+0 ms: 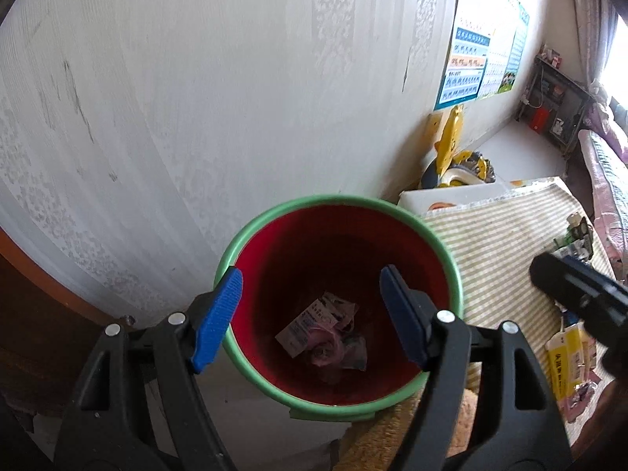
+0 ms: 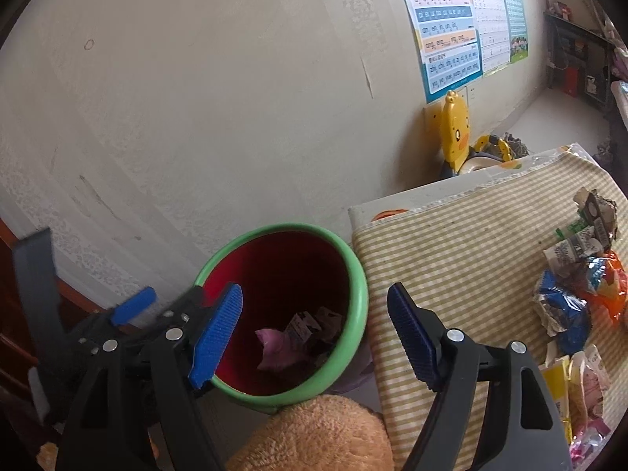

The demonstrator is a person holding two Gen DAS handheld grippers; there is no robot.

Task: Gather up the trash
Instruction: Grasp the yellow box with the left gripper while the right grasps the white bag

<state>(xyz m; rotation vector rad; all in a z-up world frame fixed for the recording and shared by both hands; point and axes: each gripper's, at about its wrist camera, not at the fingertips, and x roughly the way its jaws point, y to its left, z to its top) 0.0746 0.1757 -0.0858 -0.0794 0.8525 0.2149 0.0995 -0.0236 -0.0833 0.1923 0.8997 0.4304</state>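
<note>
Both grippers, left (image 1: 310,314) and right (image 2: 314,329), hold fingers apart, empty, over the bin (image 1: 451,259); wall chart (image 2: 447,31) shows pinyin syllables; wrapper (image 1: 302,325) print unreadable.

The bin (image 1: 337,204) mouth gapes unobstructed beneath, hemmed by wall (image 1: 196,98) behind and table (image 1: 502,243) alongside.
</note>
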